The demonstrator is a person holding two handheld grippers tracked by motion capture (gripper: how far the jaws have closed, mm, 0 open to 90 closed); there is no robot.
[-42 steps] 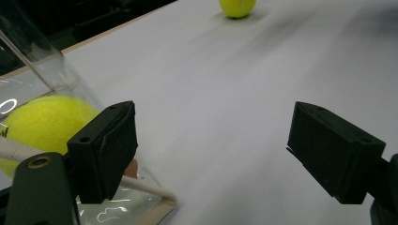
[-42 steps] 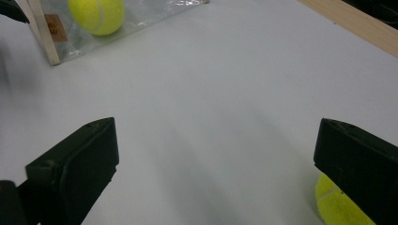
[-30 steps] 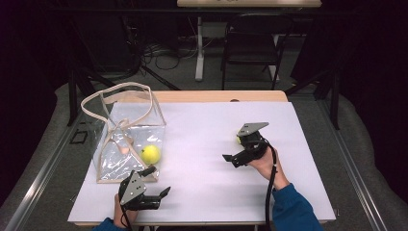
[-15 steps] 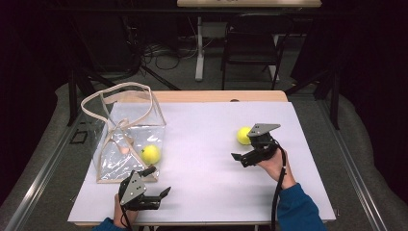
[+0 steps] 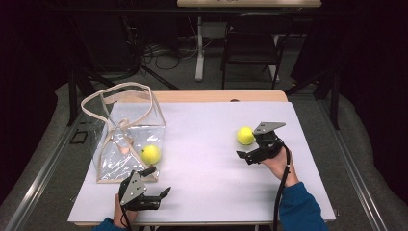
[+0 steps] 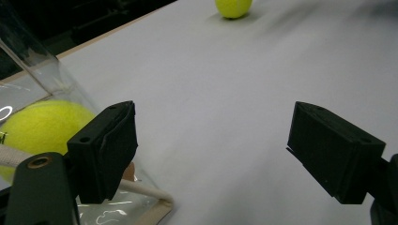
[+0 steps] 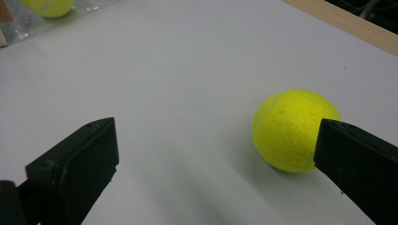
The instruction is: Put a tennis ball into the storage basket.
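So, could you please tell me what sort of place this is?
Probably a lab or studio set up for recording: a white-topped table ringed by black curtains, with loose cables on the floor and a folding chair behind.

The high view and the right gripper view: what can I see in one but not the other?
Just the high view: the bag's tan handles, the left gripper, a chair behind the table. Just the right gripper view: the black fingers up close, spread wide, one beside the loose ball. Both: that ball, the ball in the clear bag, the white table.
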